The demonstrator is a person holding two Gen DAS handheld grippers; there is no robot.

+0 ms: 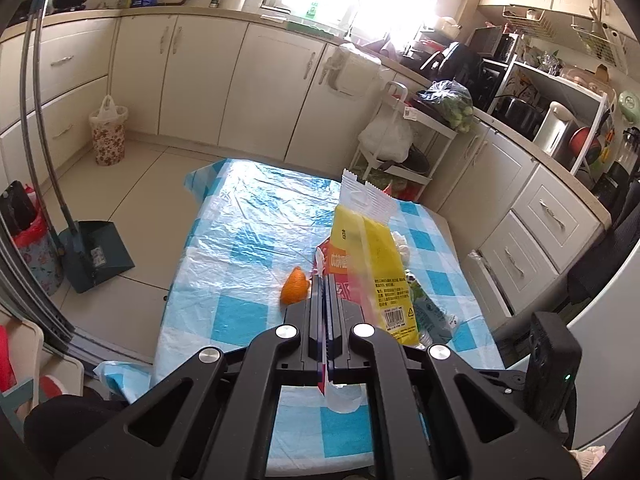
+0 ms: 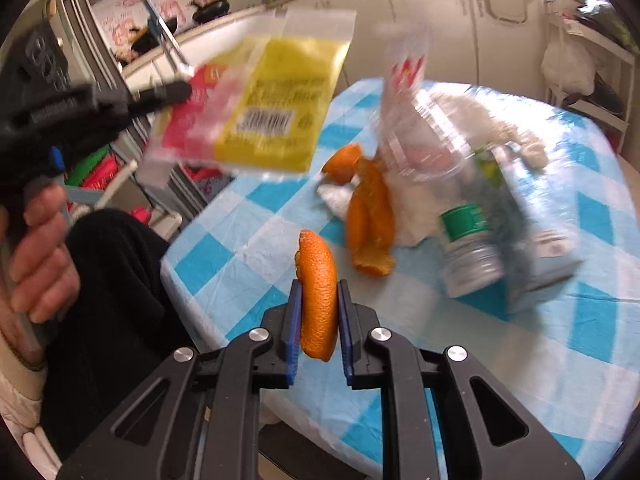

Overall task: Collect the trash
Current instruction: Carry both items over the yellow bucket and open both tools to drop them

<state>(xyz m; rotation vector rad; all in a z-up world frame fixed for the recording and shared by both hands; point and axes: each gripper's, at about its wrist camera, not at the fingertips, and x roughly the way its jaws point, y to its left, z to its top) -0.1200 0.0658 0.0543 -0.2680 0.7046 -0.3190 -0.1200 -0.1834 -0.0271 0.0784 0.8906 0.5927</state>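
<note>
Left gripper, jaws pressed together, pinches a yellow-and-red wrapper held above the checked table. Right gripper clamps a curved orange peel upright between its blue pads. More peel, a blurred bottle and a carton lie on the table.

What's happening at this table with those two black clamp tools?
A person is clearing rubbish off a blue-and-white checked tablecloth using a gripper in each hand. The left gripper is shut on a yellow-and-red plastic snack wrapper, held up above the table. The right gripper has a curved piece of orange peel between its blue pads. More orange peel, a clear plastic bottle with a green label and crumpled white tissue lie uncollected.
</note>
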